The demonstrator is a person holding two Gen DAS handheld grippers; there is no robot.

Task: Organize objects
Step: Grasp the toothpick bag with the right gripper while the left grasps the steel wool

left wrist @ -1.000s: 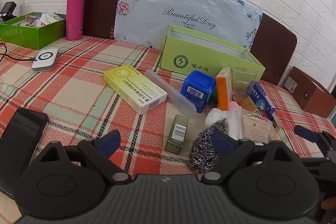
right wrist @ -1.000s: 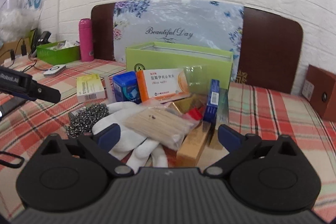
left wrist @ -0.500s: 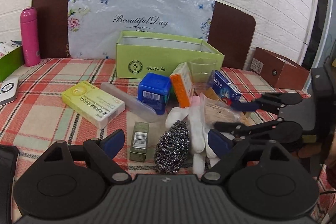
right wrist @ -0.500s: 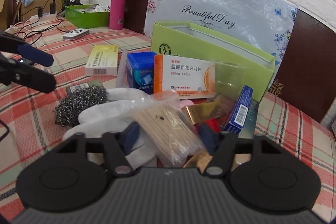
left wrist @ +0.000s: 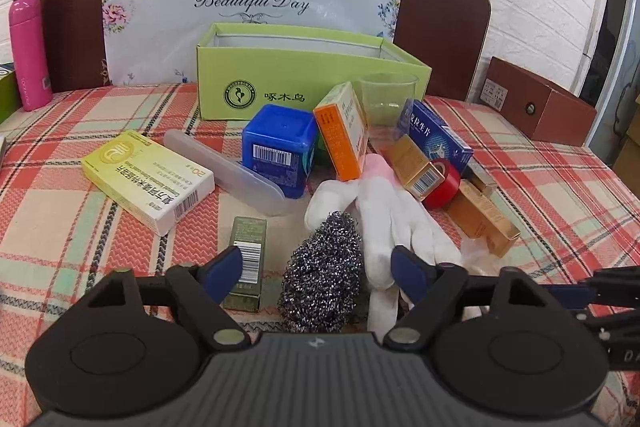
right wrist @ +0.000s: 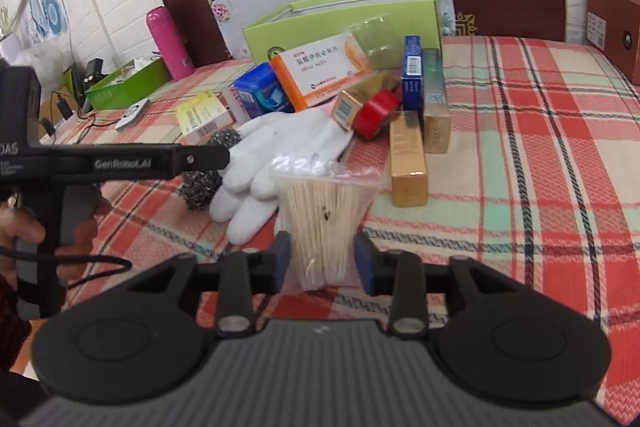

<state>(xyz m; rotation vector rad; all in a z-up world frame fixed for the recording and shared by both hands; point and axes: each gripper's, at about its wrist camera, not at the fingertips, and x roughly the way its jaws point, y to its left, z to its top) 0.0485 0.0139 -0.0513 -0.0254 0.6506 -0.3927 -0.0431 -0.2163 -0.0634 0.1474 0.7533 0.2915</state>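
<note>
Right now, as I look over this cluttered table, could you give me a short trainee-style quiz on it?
1. What sits between the pads of the right hand-held gripper?
A. a spoon
B. a bag of sticks
C. a sock
2. True or false: the blue tub stands in front of the green box.
3. What colour is the flask at the far left?

Key
1. B. The jaws have just been closing, and the pads now press on the bag.
2. True.
3. Pink.
</note>
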